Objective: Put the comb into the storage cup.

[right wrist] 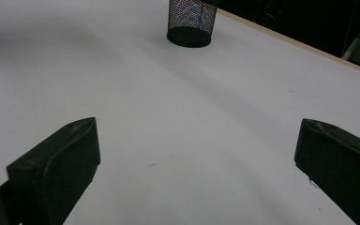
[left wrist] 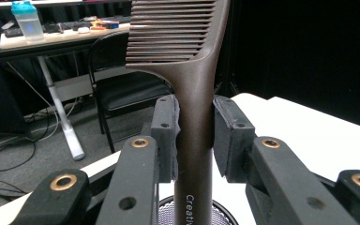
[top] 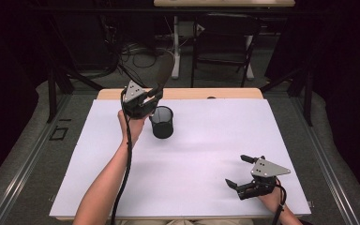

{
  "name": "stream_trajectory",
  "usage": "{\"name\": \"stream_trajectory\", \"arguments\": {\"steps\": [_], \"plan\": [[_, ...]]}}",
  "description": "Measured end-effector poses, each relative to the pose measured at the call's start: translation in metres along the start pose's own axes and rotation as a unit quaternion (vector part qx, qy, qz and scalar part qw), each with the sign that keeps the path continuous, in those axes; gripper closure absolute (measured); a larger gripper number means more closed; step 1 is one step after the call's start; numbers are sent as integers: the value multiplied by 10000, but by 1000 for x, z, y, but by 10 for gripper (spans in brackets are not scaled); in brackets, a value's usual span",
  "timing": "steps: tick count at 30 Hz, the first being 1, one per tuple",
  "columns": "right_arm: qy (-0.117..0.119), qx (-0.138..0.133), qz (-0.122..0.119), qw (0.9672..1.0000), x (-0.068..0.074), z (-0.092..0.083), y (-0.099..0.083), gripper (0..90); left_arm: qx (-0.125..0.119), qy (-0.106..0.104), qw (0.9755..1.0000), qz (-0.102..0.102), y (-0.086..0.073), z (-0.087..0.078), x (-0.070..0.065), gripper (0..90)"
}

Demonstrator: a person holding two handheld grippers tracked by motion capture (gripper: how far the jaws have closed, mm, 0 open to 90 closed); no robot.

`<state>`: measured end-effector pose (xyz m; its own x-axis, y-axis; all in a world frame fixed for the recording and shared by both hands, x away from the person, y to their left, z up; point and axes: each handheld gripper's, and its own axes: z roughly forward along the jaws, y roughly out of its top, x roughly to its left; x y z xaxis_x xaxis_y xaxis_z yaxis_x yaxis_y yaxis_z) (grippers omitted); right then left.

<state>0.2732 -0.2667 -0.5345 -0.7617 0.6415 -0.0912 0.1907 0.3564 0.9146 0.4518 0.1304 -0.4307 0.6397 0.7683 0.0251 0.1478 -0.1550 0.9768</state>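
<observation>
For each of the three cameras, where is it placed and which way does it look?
High view: above the near edge, looking forward and down on the table; both forearms show.
Left gripper view: on the left gripper, looking along its jaws shut on a brown comb.
Right gripper view: on the open right gripper, facing across the table.
All share the mesh cup.

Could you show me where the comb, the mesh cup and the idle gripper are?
comb (left wrist: 194, 117): left gripper view, on its handle.
mesh cup (top: 162, 123): high view, on its side wall.
right gripper (top: 240, 171): high view, midway between its open jaws.
</observation>
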Motion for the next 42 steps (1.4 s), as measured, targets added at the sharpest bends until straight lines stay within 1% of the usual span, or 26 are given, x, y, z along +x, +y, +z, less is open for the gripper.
{"name": "stream_trajectory", "arguments": {"steps": [5,6,9,12,17,25,30,32,39,42], "plan": [[3,0,3,10000,0,0,0,1,-26,-7,10000,-28,-1,3,0,718],[2,-3,3,10000,0,0,0,1,-43,-15,10000,-79,-3,4,0,717],[6,-4,-5,10000,0,0,0,1,-63,-8,9999,-105,-4,5,1,718],[3,-4,-1,10000,0,0,0,1,-126,-6,9998,-179,-5,7,1,718],[-1,-5,1,10000,0,0,0,1,-208,14,9996,-200,-7,9,1,718],[-4,-7,13,10000,0,-1,0,1,-376,81,9990,-205,-10,14,0,718],[1,-1,-1,10000,0,-1,0,1,-433,97,9988,-212,-13,16,-1,718],[6,1,7,10000,0,-1,0,1,-419,132,9989,-172,-14,18,-1,718],[18,-1,11,10000,0,0,0,1,-409,190,9989,-146,-17,21,-1,718],[19,-3,9,10000,0,0,0,1,-443,203,9987,-160,-18,21,0,718]]}}
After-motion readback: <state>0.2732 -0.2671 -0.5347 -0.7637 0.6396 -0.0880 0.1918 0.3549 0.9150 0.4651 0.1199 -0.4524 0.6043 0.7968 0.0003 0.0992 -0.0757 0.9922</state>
